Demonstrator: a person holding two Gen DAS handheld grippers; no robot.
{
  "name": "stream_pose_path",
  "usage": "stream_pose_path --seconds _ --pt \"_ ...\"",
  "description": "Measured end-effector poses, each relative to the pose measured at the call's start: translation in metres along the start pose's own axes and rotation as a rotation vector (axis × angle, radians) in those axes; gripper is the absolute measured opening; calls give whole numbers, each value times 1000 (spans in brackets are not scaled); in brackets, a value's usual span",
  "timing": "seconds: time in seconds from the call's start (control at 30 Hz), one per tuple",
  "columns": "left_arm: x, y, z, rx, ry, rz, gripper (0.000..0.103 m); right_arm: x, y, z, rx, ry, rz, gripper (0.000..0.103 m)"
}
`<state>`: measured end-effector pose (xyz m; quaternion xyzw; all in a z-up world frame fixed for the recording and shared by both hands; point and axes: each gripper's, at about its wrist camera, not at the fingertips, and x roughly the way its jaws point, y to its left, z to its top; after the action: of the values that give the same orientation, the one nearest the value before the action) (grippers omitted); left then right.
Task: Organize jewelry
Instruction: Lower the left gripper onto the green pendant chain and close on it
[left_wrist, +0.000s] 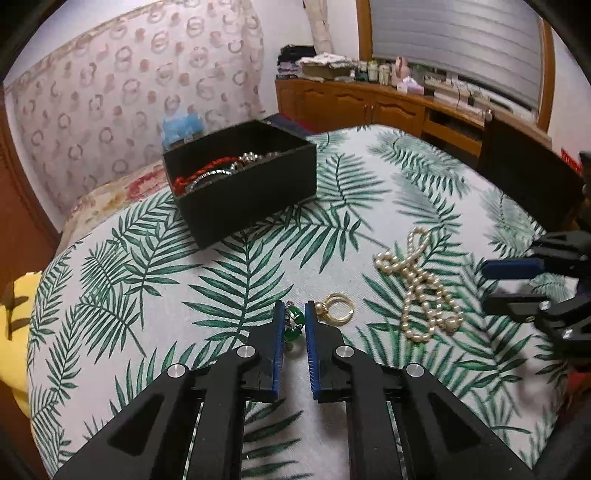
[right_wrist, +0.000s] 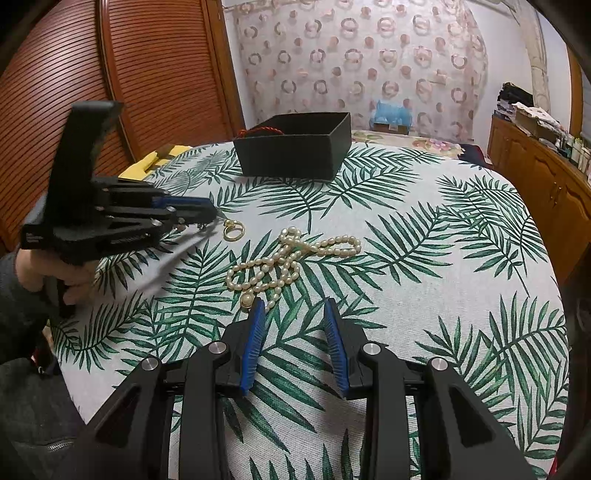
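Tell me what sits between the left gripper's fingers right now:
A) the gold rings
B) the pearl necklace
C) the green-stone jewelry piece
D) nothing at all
C: in the left wrist view the green-stone jewelry piece lies between the blue pads of the left gripper, while the gold rings and the pearl necklace lie apart on the leaf-print cloth to its right.

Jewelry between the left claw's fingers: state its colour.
Green stones with silvery metal, lying between the left claw fingers; clearest in the left wrist view.

One box (left_wrist: 240, 181), one pearl necklace (left_wrist: 421, 284), two tongs (left_wrist: 295, 317) (right_wrist: 293, 310).
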<state>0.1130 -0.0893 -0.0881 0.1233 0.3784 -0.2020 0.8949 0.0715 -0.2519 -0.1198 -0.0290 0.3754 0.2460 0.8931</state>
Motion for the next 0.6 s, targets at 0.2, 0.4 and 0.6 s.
stream_pose_path --seconds 0.2,0.4,0.6 --pt "-30 0 -2 -44 -76 -23 10 0 1 3 -5 6 -15 36" --pt "-42 -2 -6 -64 -108 -32 10 6 10 14 -42 26 -5 35" --pt "-44 1 -13 -85 -115 -43 10 18 15 29 -63 48 -15 23"
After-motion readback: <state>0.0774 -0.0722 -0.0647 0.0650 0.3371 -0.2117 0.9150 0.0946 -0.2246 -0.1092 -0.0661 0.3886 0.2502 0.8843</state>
